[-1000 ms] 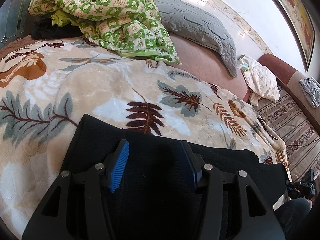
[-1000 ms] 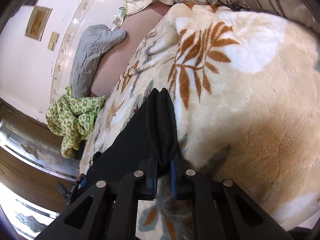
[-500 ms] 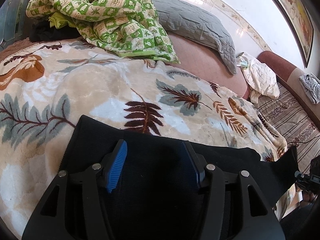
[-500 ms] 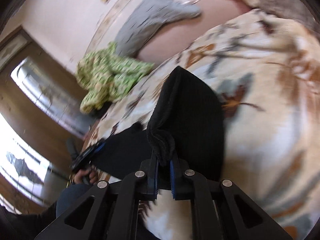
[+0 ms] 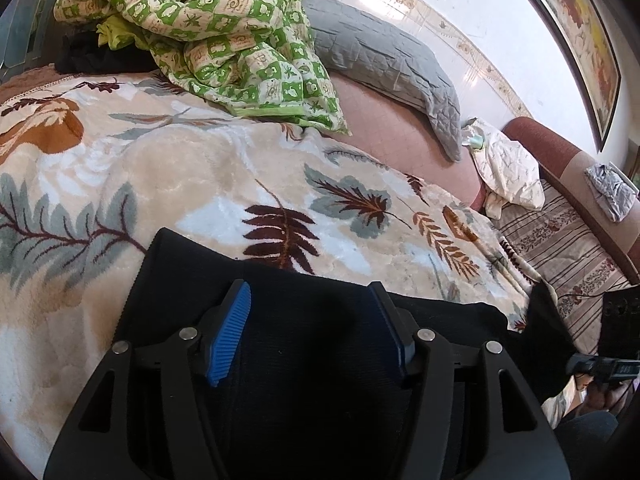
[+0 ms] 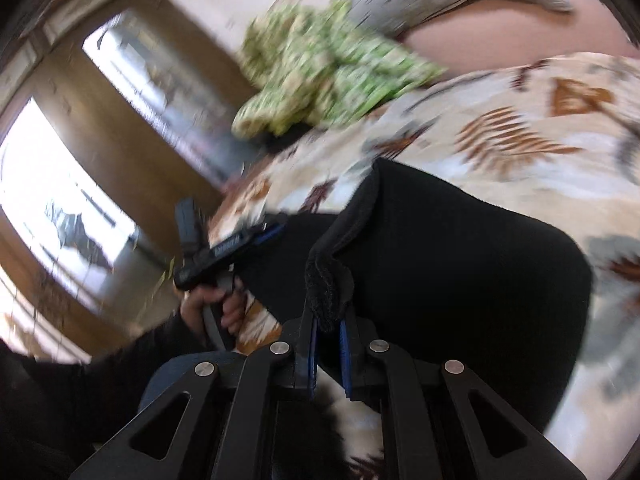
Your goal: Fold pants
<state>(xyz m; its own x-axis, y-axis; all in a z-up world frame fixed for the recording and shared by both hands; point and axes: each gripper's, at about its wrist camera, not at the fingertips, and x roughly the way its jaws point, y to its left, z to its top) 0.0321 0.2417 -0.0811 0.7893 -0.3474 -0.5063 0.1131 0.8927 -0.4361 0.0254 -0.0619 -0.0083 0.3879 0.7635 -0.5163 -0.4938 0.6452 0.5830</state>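
Pants [image 5: 304,344], black and soft, lie on the blanket [image 5: 168,184]; limp cloth, best pinched at hems. The right gripper [image 6: 328,350] clamps a bunched hem. The left gripper [image 5: 308,332], jaws just opening, stands half-spread over the cloth, gripping nothing.

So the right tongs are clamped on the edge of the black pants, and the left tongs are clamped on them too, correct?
Only half right. The right tongs are clamped on the black pants, but the left wrist view shows the left tongs open above the fabric, pads apart and pressing on nothing; they have just been opening.
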